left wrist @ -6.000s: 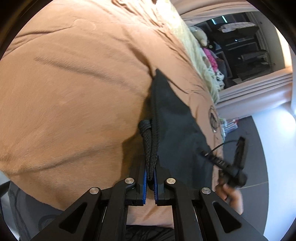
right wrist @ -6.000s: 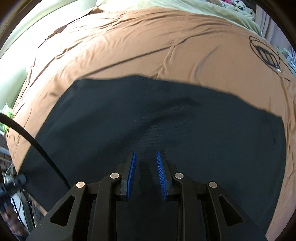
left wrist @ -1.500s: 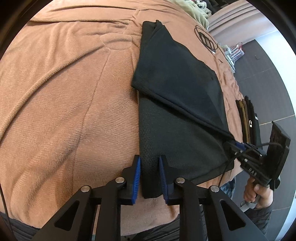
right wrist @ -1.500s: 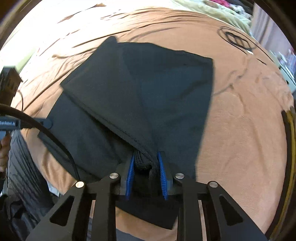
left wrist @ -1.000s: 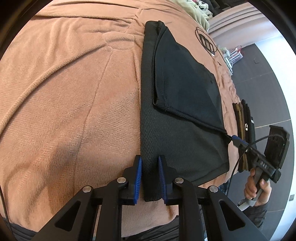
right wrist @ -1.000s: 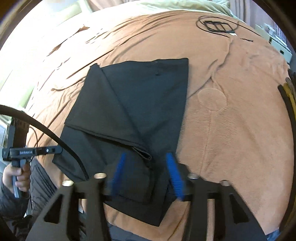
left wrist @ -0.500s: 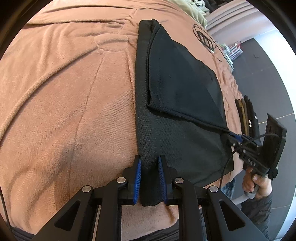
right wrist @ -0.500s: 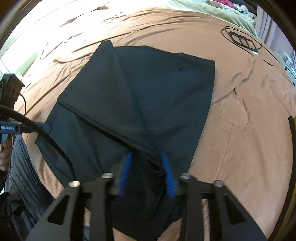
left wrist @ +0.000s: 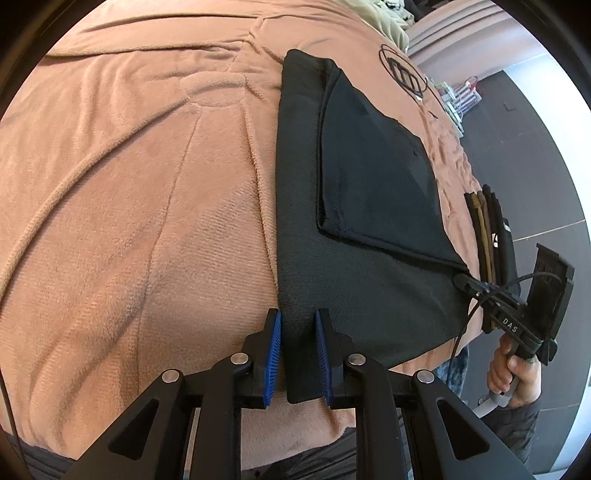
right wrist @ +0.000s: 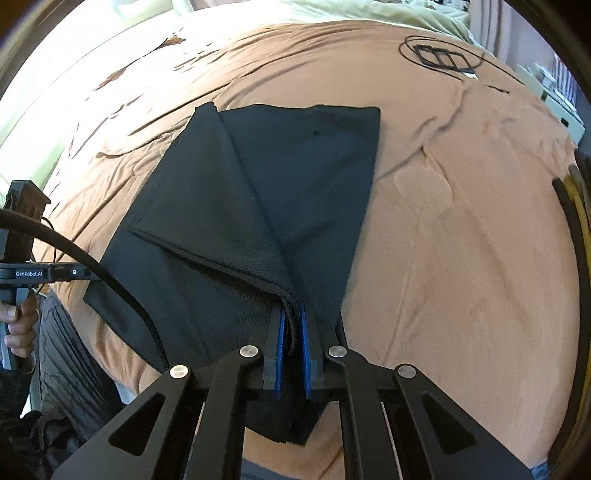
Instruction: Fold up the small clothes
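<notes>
A black garment [left wrist: 369, 166] lies on the brown blanket [left wrist: 129, 184], with one flap folded diagonally over its lower layer. My left gripper [left wrist: 298, 317] is shut on the garment's near left edge, cloth filling the gap between the blue pads. In the right wrist view the same garment [right wrist: 295, 166] runs down to my right gripper [right wrist: 291, 314]. Its jaws are closing tight on the corded hem at the flap's near corner, and the pads press on it. The right gripper [left wrist: 461, 278] also shows at the garment's right corner, held by a hand [left wrist: 513, 373].
A stack of folded clothes [left wrist: 487, 236] sits at the blanket's right edge. A coiled black cable [right wrist: 439, 53] lies at the far right of the blanket. Pale green bedding [right wrist: 332, 11] is at the back. Dark floor [left wrist: 535, 147] lies beyond the bed edge.
The right gripper stood open over the folded corner, then came down and shut on the hem. The left gripper has kept its hold on the near edge.
</notes>
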{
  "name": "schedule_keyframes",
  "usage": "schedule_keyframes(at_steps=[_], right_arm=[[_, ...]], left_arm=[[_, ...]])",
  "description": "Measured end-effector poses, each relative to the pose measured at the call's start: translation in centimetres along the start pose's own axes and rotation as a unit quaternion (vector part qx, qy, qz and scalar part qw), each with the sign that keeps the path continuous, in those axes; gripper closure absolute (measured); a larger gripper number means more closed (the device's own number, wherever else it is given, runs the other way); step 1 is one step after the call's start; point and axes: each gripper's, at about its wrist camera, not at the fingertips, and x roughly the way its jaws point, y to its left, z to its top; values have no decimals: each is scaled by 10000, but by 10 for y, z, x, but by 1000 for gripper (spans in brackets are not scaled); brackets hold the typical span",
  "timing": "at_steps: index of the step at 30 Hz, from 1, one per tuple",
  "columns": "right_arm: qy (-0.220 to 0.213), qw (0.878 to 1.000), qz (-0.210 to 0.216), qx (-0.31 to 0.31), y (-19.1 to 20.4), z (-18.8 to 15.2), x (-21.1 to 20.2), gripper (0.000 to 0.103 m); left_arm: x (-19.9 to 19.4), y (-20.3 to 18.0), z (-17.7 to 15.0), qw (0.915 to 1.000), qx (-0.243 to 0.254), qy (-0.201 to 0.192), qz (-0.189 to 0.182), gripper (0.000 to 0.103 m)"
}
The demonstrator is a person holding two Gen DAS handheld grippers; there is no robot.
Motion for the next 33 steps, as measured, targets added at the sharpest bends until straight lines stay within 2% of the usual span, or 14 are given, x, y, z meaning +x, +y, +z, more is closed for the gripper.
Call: schedule_keyframes(at_steps=[4,6,7,9,10,11,14,17,24,33], right_arm=[[108,9999,-101,-34,1,-6,-1,98],[168,9995,-257,-87,3,-6,0,95],[196,9993,-309,-100,5,-5,1,91],[230,9985,-462,-163,10,-2,0,71],[215,9980,-545,-239,14,0,-3,48],[193,9979,-550,-288,17,2,-4,31],[73,9974,-468,-537,34,9,-11,30],[67,9947,-579,-853,53,17,-8,30],[265,9897,-344,-1361,97,31,19,30],[420,9812,-334,-1851,123,51,58,30]], left_arm=[[6,-2,0,9999,70,65,56,84],[9,-3,0,9998,118,102,104,84],[9,-4,-1,9998,149,111,119,84],[8,-5,0,9996,180,147,132,84],[7,-6,1,9997,174,141,125,84],[5,-5,2,9997,174,109,116,84],[1,-3,7,9998,189,-14,94,84],[1,0,14,9998,159,-27,83,84],[2,5,26,9998,209,-63,35,84],[11,4,45,9995,318,-43,67,84]])
